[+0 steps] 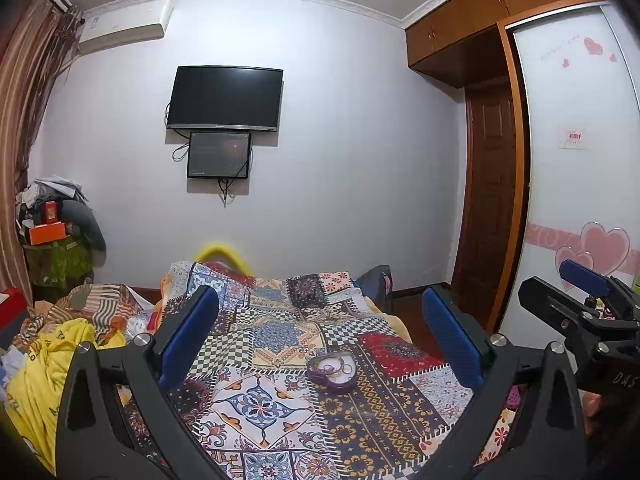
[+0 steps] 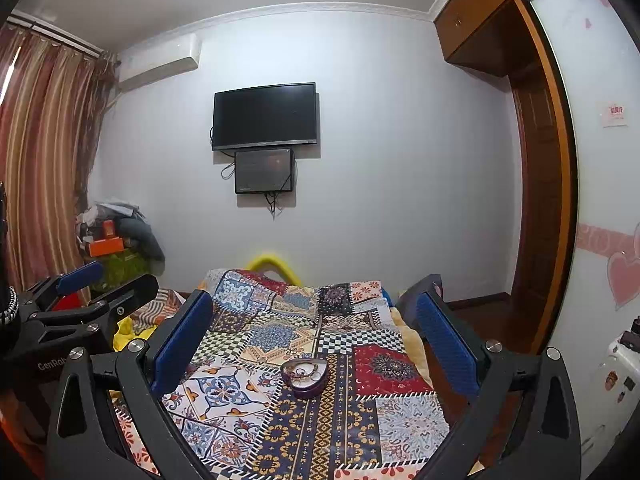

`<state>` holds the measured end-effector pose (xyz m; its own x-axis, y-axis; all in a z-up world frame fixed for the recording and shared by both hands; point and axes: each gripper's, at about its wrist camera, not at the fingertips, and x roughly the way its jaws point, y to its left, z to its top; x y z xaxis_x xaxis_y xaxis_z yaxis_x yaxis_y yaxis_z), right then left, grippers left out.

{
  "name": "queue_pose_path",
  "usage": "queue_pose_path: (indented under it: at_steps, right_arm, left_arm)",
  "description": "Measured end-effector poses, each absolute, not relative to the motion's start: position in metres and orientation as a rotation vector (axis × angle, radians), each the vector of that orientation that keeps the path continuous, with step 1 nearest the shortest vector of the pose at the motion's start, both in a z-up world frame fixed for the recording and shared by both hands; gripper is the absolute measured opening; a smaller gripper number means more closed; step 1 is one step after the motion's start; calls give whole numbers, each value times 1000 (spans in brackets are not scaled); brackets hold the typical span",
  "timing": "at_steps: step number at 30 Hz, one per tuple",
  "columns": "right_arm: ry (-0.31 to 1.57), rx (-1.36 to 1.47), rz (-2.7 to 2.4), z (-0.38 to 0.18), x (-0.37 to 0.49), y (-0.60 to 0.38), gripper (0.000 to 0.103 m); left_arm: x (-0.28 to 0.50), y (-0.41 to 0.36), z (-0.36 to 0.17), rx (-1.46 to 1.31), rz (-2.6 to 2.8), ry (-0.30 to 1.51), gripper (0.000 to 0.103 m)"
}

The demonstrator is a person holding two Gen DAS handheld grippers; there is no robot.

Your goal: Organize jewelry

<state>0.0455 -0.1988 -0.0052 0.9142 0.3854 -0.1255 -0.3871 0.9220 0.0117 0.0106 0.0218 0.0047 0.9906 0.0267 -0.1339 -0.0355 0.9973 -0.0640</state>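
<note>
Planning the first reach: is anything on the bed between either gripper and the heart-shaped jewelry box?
Nothing visible. The heart-shaped jewelry box sits alone on the patchwork bedspread, ahead of the open left gripper and right gripper.

Jewelry (image 1: 338, 366) in the heart-shaped box (image 1: 332, 380) (a tangle) too small to identify

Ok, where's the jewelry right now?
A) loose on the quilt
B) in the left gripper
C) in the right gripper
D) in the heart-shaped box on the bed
D: the jewelry lies in the open heart-shaped box on the quilt; left gripper and right gripper are both open and empty.
</note>
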Motion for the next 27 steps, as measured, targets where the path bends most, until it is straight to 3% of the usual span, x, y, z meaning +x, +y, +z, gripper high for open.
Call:
queue_pose_path:
  at_steps: [27]
  right_arm:
    - [128, -1, 394, -6, 49, -201, 101]
  left_arm:
    - [8, 25, 5, -92, 9, 127, 102]
